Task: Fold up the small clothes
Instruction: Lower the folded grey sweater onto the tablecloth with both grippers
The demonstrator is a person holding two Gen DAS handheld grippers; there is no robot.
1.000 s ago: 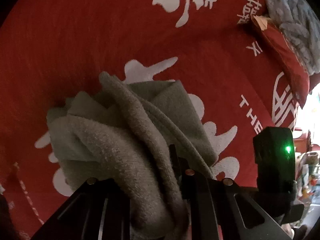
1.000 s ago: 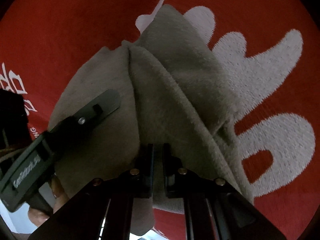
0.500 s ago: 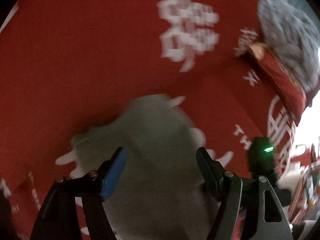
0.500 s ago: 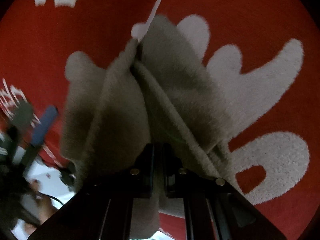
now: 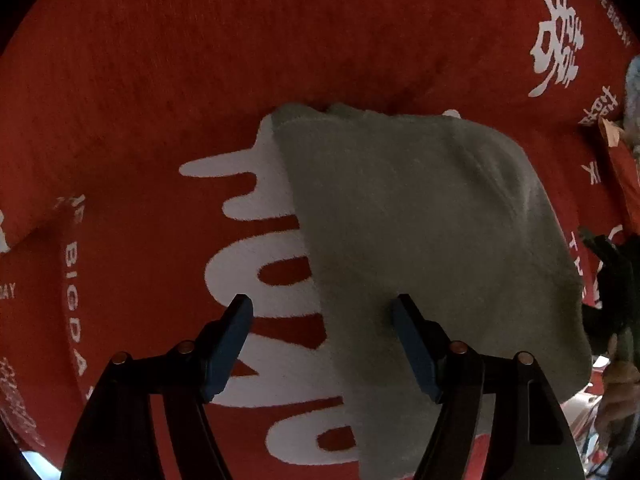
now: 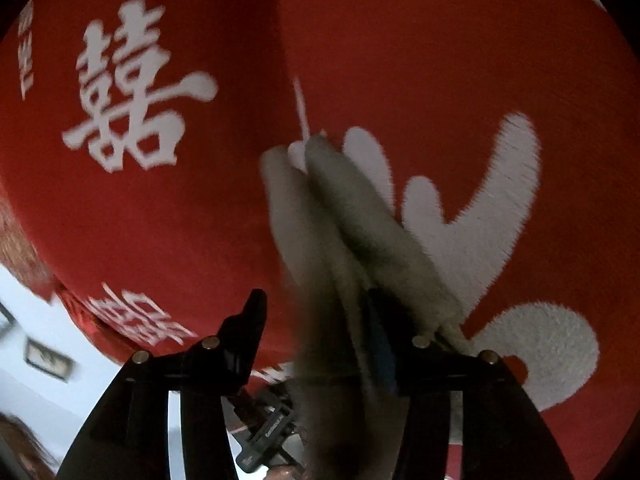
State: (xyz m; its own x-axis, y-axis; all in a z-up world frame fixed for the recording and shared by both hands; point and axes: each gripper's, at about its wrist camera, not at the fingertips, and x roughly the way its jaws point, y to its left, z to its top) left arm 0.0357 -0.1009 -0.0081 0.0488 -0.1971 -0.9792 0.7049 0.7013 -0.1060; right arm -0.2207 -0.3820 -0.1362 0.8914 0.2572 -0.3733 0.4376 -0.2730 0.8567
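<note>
Left claw wide, empty over grey cloth; right claw just opening, cloth between.

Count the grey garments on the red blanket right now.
1. The grey garment lies on the red blanket, partly under the open left hand-held gripper. The right wrist view shows the same piece edge-on. Others may lie out of view.

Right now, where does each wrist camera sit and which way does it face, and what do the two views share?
Left wrist: rides the left gripper, looks steeply down at the grey cloth on the red blanket; its open jaws show.
Right wrist: rides the right gripper, looks shallowly along the cloth; jaws, just opening, straddle the cloth's near end.
Shared: cloth, blanket.
</note>
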